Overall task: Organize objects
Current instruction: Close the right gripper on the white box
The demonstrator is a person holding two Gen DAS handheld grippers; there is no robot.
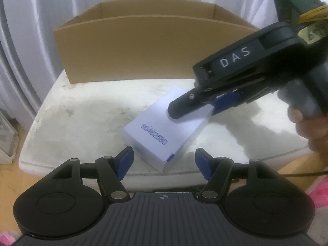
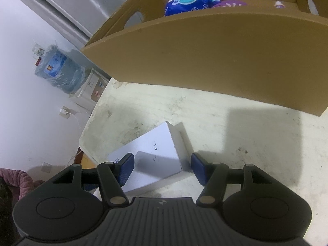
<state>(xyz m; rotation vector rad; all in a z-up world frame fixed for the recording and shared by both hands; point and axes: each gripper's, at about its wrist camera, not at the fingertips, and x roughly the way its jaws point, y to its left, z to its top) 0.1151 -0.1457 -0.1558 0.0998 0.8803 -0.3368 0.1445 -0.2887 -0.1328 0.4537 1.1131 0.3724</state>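
Centrally on the stained white table a white box is laid flat, just in front of the open cardboard carton. Its far end is spanned by the right gripper, whose blue pads appear to be pressed on its sides, though contact is partly hidden. The left gripper is held partly open at the box's near end, its pads apart from it. Blue packets are seen inside the carton.

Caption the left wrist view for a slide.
Right gripper straddles the far end of a white box on the table, left gripper at its near corner, cardboard box behind.
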